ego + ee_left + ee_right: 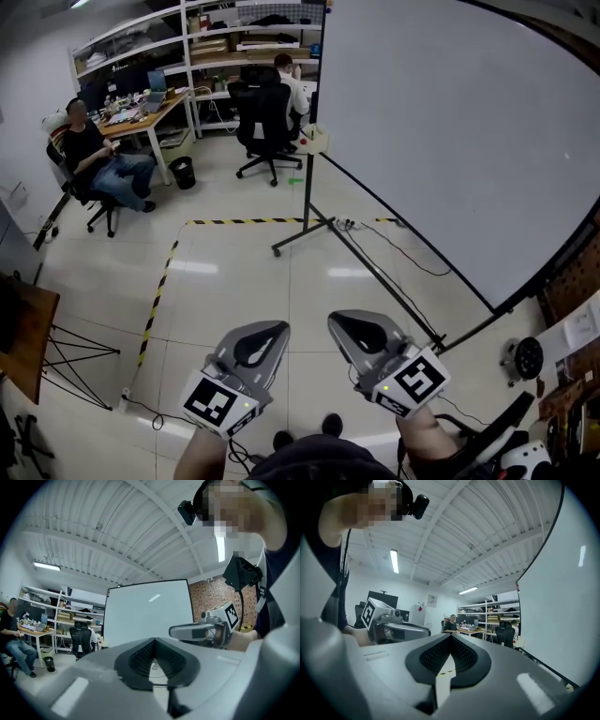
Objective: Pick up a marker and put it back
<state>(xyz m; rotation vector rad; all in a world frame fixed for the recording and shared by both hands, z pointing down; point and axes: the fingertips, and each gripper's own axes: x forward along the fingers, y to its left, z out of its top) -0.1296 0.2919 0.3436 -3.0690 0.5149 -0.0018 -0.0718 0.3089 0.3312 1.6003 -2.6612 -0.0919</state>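
While the left gripper [262,339] and right gripper [366,333] hover near the whiteboard [450,122], their fingers [136,660] sit closed, empty.

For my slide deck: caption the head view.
Left gripper and right gripper, both shut and empty, held low near a large whiteboard.

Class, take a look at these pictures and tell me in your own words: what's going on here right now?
A person stands holding the left gripper and the right gripper low in front of the body, side by side above the floor. Both have their fingers closed together with nothing between them, so nothing has been picked up yet. A large whiteboard on a stand is ahead to the right. Two seated people work at desks in the background.
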